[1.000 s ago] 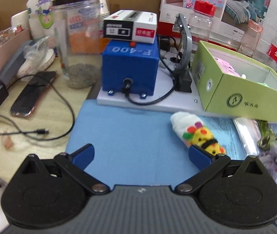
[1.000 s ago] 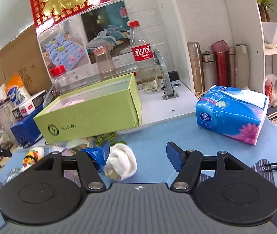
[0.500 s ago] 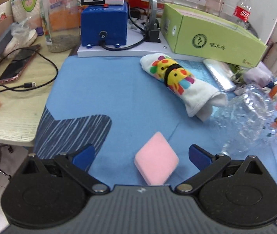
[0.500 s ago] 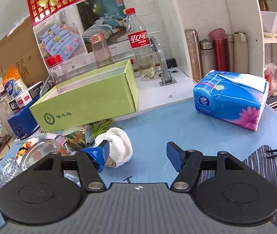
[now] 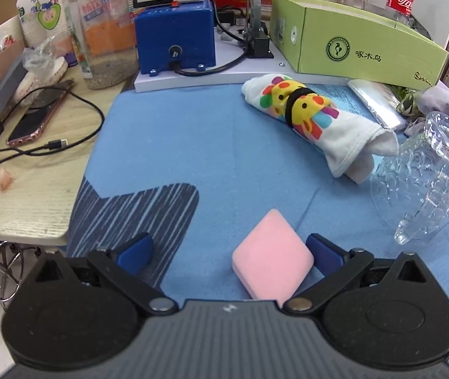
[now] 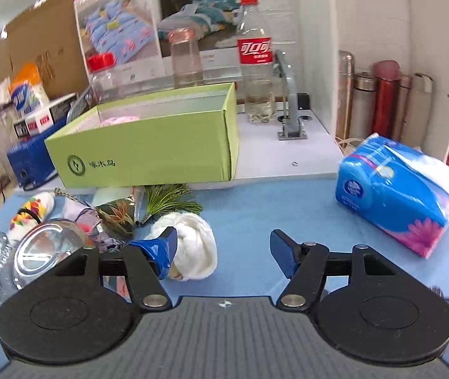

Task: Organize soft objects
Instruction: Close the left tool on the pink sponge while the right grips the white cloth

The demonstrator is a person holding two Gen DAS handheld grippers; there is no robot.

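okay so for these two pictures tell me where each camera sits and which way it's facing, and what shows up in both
Left wrist: sits on the left gripper, angled down over the blue mat at the pink box between its open fingers; beyond lie the rolled cartoon towel and the clear glass pitcher.
Right wrist: sits on the right gripper, looking across the mat toward the wall; the white cloth ball is beside its left finger, the tissue pack to the right.
Shared: the green box, the towel and the pitcher.
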